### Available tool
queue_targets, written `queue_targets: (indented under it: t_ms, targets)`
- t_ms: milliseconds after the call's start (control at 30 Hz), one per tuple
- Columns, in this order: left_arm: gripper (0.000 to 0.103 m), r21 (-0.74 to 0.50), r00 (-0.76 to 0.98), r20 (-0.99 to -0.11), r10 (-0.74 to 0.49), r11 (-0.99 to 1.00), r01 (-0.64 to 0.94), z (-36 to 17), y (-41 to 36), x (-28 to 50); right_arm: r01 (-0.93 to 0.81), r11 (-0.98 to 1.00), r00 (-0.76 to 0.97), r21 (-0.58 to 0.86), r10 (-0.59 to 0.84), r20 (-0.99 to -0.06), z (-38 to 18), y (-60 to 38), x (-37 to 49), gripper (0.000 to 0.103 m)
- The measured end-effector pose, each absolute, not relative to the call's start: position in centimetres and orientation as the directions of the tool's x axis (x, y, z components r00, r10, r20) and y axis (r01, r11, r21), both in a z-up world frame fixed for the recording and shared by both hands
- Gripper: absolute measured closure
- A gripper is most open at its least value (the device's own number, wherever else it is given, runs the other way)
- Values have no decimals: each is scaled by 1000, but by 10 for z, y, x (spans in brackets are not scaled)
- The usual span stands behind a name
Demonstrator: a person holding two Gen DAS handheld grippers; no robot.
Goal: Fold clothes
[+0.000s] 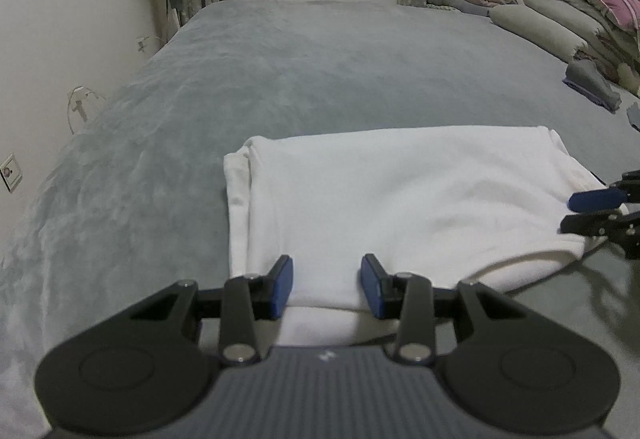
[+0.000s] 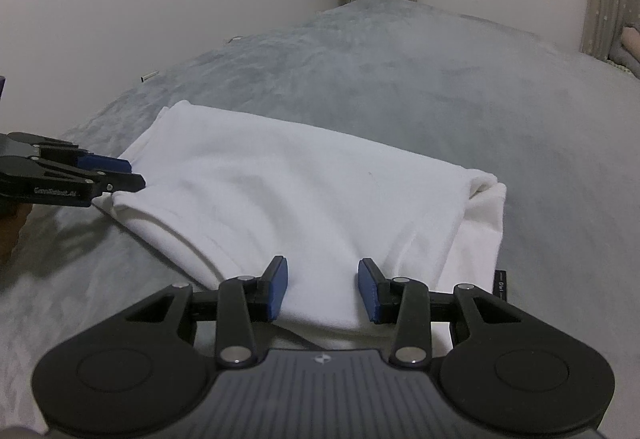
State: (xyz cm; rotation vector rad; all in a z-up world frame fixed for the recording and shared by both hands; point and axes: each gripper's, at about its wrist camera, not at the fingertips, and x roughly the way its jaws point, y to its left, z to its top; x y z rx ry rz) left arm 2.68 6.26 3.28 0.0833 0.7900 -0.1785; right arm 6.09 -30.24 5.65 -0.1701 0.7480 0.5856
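Observation:
A white garment [image 1: 400, 195] lies folded into a rough rectangle on the grey bed; it also shows in the right wrist view [image 2: 288, 199]. My left gripper [image 1: 327, 287] is open, its blue pads either side of the garment's near edge, nothing held. My right gripper [image 2: 322, 289] is open too, at the garment's other near edge. The right gripper shows at the right edge of the left wrist view [image 1: 592, 211], beside the garment's right corner. The left gripper shows at the left of the right wrist view [image 2: 120, 173], at the garment's left corner.
The grey bedspread [image 1: 280, 71] stretches to a window wall. Stacked pillows and quilts [image 1: 580, 11] and a small folded grey item [image 1: 592, 83] sit at the right. A white wall [image 1: 60, 39] with a socket runs along the left.

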Motion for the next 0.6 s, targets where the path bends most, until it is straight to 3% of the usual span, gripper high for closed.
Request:
queue_targets:
  t_ms: [167, 233, 267, 433, 600]
  targets:
    - [66, -42, 696, -700, -162, 982, 186, 38, 69, 26, -559, 824, 565, 90, 458, -687, 60, -315, 60, 66]
    - [50, -34, 730, -664, -163, 982, 187, 44, 66, 21, -550, 832, 591, 76, 452, -668, 68, -319, 56, 66]
    - [48, -16, 751, -642, -154, 982, 187, 47, 62, 18, -544, 836, 606, 68, 448, -657, 73, -320, 54, 65]
    - [48, 44, 806, -573, -148, 976, 211, 53, 43, 9, -514, 852, 674, 95, 470, -571, 85, -317, 47, 64]
    - [47, 108, 774, -625, -107, 969, 222, 31, 24, 14, -584, 812, 616, 5, 447, -649, 63, -278, 43, 61]
